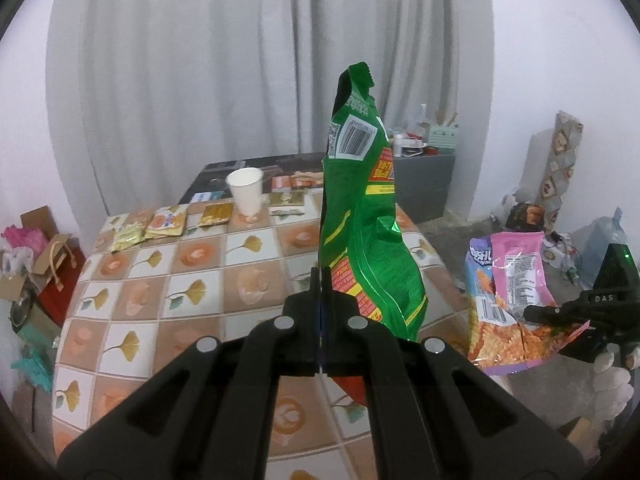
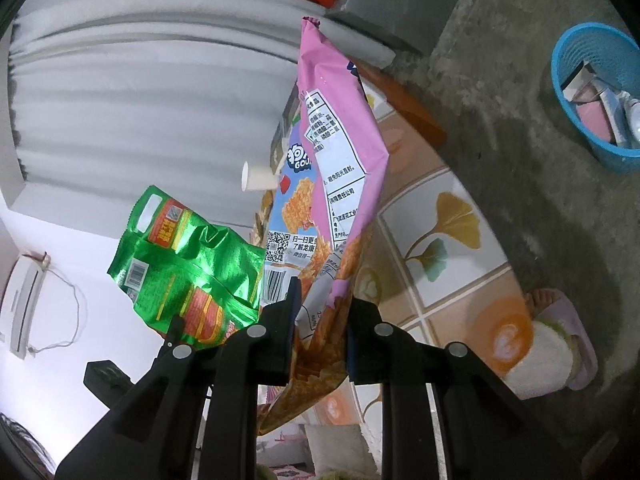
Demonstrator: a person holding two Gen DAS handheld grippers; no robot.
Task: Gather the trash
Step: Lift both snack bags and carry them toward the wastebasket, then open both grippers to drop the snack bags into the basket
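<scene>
Grey curtains (image 1: 192, 60) back a tiled worktop (image 1: 168, 304) with a leaf pattern. Left hand-held gripper (image 1: 321, 280) — jaws fully closed, pinching the lower edge of a green snack bag (image 1: 360, 208) that stands upright above it, clear of the worktop. Right hand-held gripper (image 2: 320, 320) clamps narrowly on a pink snack bag (image 2: 340, 128), held off the worktop's edge. White paper cup (image 1: 245, 190) upright at the far side, beside small packets (image 1: 164, 222). Blue basket (image 2: 600, 96) on the floor — boxes and packets inside.

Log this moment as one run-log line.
left claw: shut on green bag | right claw: shut on pink bag | both lifted | blue basket: on floor
</scene>
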